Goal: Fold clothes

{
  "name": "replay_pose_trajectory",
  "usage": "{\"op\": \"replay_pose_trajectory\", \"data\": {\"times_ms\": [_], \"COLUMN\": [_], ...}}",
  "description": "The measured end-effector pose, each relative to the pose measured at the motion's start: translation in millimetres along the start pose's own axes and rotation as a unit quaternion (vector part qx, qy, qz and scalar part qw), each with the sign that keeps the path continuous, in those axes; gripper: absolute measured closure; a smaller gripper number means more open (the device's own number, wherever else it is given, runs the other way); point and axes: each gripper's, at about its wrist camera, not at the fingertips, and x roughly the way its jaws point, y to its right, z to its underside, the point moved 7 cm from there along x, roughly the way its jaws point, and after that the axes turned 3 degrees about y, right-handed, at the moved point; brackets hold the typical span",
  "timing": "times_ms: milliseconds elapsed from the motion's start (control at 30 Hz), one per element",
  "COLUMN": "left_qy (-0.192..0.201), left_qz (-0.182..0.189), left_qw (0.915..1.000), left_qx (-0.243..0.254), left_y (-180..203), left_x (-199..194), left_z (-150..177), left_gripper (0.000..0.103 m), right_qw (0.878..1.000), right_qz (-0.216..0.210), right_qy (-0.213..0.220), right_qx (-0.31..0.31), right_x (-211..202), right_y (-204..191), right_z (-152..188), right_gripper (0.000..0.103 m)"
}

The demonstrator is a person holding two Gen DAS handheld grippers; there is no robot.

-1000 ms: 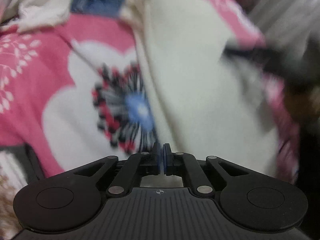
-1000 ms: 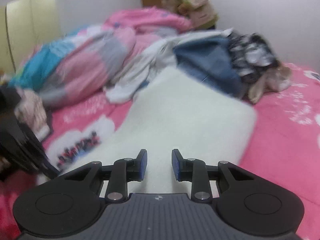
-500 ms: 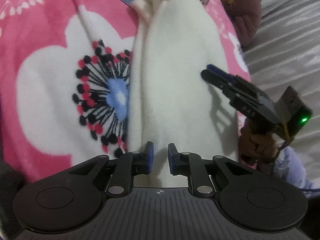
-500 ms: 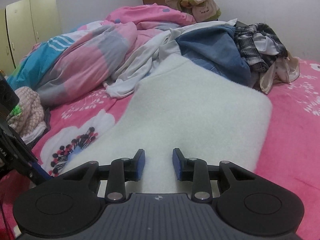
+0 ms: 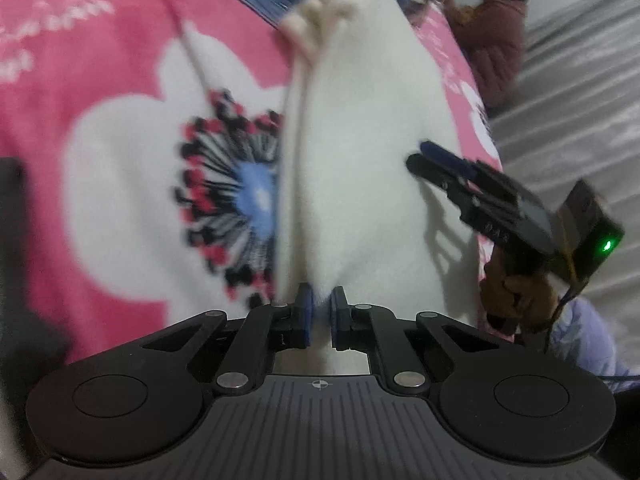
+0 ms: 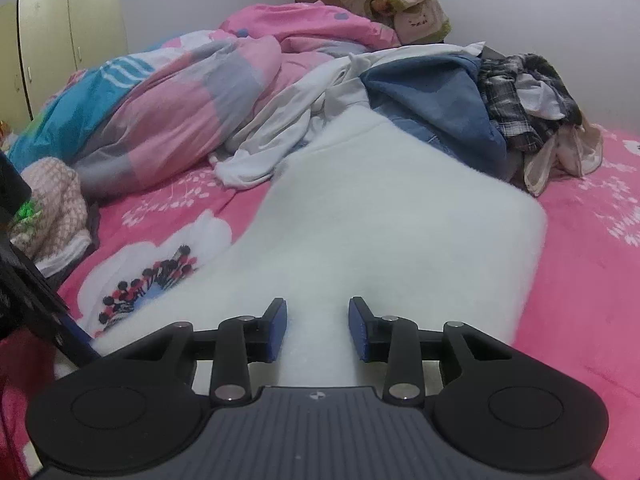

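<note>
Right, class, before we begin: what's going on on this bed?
A person with a gripper in each hand is folding a white fleece garment laid flat on a pink bedspread. The left gripper is closing on the garment's near edge, with fabric between its jaws. The right gripper is opening over the fleece and holds nothing. A pile of unfolded clothes waits behind, beside a bunched duvet.
</note>
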Motion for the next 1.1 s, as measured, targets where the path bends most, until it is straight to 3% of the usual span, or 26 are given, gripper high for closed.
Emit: {"op": "replay_pose_trajectory", "data": {"times_ms": [67,167,200,333,367,433,467,533,633,700,800,900,967,1100], "left_qy": [-0.004,-0.016,-0.009,-0.024,-0.032,-0.028,-0.01,0.04,0.1,0.121,0.074,0.08,0.063,-0.038], "left_qz": [-0.013,-0.059,-0.05,0.003,-0.003,-0.035,-0.06,-0.093,-0.078,-0.065,-0.076,-0.072,-0.081,-0.096], "left_qw": [0.9999,0.9967,0.9974,0.9973,0.9955,0.9931,0.9957,0.9939,0.9808,0.9717,0.9719,0.9668,0.969,0.9799], "left_qx": [0.007,0.055,0.051,-0.07,-0.089,-0.108,-0.069,0.043,0.149,0.192,0.21,0.232,0.225,0.171], "left_y": [0.4,-8.3,-14.4,-37.9,-38.6,-31.8,-20.2,6.3,39.7,48.7,32.5,29.6,26.2,17.0], "left_x": [-6.8,17.3,24.1,18.6,12.7,-3.1,-13.0,-24.0,-15.8,5.7,56.1,49.3,35.6,21.7], "left_z": [-3.4,2.1,3.8,2.9,3.6,4.8,1.3,-12.0,-35.9,-47.6,-49.5,-37.2,-16.8,22.9], "left_gripper": [0.096,0.089,0.087,0.082,0.079,0.084,0.094,0.094,0.094,0.093,0.09,0.09,0.09,0.09], "right_qw": [1.0,1.0,0.999,0.996,0.996,0.996,0.996,0.997,0.996,0.996,0.996,0.996,0.996,0.996], "right_qz": [-0.003,0.004,0.01,0.025,0.025,0.025,0.025,0.024,0.024,0.024,0.025,0.026,0.025,0.023], "right_qy": [0.003,0.003,0.001,-0.005,-0.005,-0.004,-0.003,-0.002,-0.002,-0.002,-0.003,-0.005,-0.006,-0.004], "right_qx": [-0.006,-0.029,-0.043,-0.086,-0.089,-0.086,-0.083,-0.079,-0.082,-0.083,-0.083,-0.086,-0.087,-0.085], "right_x": [1.5,5.1,6.4,7.9,7.9,7.5,7.2,7.1,7.0,6.9,7.3,7.7,7.6,6.8], "right_y": [-1.0,-5.4,-8.4,-16.4,-16.9,-16.3,-15.8,-15.4,-15.5,-15.7,-15.7,-16.4,-16.5,-15.9], "right_z": [2.0,4.6,5.2,6.6,6.7,7.3,7.6,8.0,8.5,8.7,8.6,9.1,9.0,9.8], "right_gripper": [0.061,0.061,0.061,0.06,0.06,0.06,0.06,0.059,0.059,0.059,0.059,0.059,0.059,0.059]}}
